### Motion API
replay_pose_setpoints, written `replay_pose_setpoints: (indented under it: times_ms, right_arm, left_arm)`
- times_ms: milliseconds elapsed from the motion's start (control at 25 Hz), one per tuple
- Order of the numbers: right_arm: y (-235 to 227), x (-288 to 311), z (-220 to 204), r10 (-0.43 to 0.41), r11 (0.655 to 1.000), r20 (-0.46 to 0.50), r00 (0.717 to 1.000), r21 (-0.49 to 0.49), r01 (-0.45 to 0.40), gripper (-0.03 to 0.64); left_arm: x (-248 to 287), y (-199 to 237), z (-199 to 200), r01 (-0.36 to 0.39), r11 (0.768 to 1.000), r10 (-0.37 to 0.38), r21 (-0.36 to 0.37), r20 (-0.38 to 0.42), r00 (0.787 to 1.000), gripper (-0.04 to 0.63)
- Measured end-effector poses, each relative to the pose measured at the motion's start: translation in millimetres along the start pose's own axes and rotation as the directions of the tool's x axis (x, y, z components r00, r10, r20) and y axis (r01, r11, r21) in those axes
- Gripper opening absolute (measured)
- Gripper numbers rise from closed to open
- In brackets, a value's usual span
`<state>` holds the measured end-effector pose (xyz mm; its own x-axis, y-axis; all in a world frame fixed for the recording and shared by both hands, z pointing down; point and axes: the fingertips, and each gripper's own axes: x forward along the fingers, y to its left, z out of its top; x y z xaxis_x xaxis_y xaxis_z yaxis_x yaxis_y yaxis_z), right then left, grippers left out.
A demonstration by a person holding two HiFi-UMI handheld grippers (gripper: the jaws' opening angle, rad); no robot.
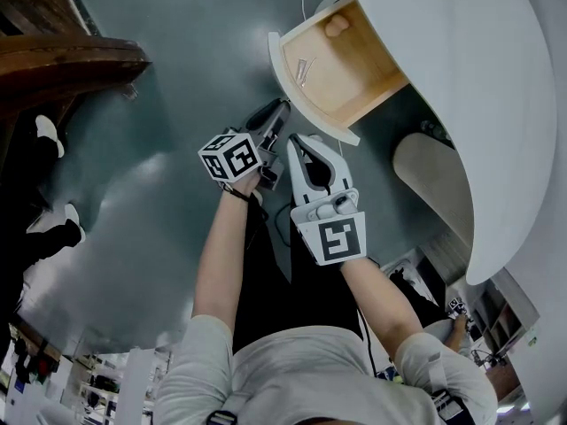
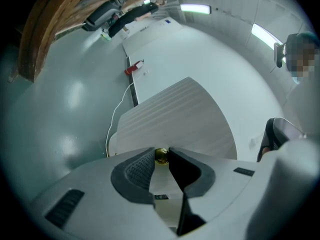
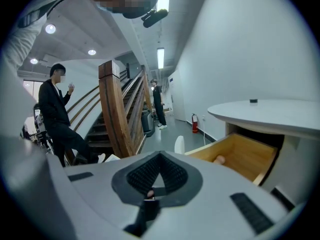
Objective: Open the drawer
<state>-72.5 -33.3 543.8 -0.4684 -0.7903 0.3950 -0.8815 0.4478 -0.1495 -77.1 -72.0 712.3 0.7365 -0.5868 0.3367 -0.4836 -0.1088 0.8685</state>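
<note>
The drawer [image 1: 341,73] stands pulled out from under the white desk [image 1: 461,78], its pale wooden inside showing. A small round peach thing [image 1: 335,27] and a thin metal clip [image 1: 304,71] lie in it. My left gripper [image 1: 282,115] is at the drawer's white front [image 2: 175,114], and its pads are shut on the small brass knob [image 2: 161,155]. My right gripper [image 1: 302,142] hangs just right of the left one, below the drawer front, with its jaws shut [image 3: 160,155] and nothing between them. In the right gripper view the open drawer [image 3: 240,156] lies ahead to the right.
A wooden staircase [image 3: 117,114] rises to the left, and people [image 3: 57,114] stand by it. A red fire extinguisher [image 2: 131,68] sits against the wall, and a white cable [image 2: 117,111] runs over the grey-green floor. A pale round seat [image 1: 434,175] stands under the desk.
</note>
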Motion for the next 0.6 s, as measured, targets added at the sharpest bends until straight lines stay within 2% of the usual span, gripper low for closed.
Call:
replay_pose_setpoints:
  times_ms: [360, 600]
  right_arm:
    - [-0.7, -2.1, -2.7, -0.005, 1.000, -0.006, 1.000, 0.003, 0.005, 0.011]
    - [-1.9, -5.1, -1.6, 0.003, 1.000, -0.016, 1.000, -0.016, -0.003, 0.011]
  left_arm:
    - [0.1, -1.4, 0.3, -0.010, 1.000, 0.011, 0.026, -0.012, 1.000, 0.091]
    - [-4.4, -3.4, -1.7, -0.060, 0.995, 0.062, 0.080, -0.023, 0.998, 0.091]
